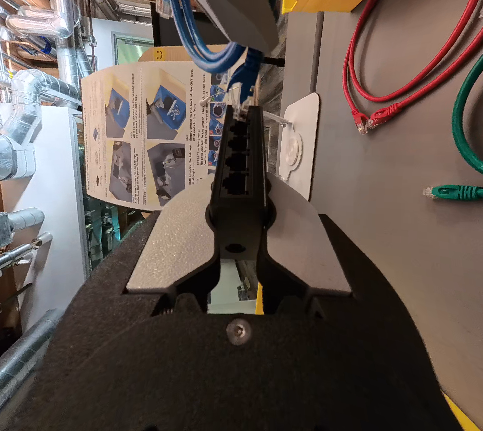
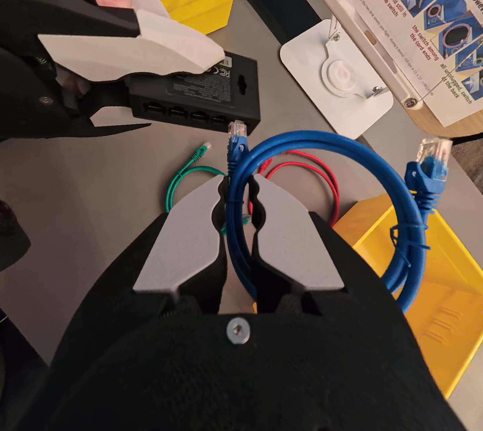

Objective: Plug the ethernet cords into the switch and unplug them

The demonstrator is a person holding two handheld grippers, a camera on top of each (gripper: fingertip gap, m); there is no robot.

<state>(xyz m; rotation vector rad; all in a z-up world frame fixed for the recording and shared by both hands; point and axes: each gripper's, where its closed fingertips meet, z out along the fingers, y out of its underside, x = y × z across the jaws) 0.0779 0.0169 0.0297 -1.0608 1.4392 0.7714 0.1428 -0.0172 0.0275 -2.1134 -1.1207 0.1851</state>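
While the left gripper (image 1: 239,199) clamps the black switch (image 2: 209,94) by one end, holding it up off the grey table (image 2: 78,183) with its port row facing the cords, the right gripper (image 2: 237,183) is closed on the coiled blue cord (image 2: 326,141), just behind its leading plug (image 2: 236,131). That plug's tip sits at the port at the switch's far end; whether it has entered I can't quite tell. So this looks like the first insertion. Next, it needs squaring to the port and a straight push until it clicks. The green cord (image 2: 188,172) and red cord (image 2: 308,165) lie on the table below the switch, still waiting.
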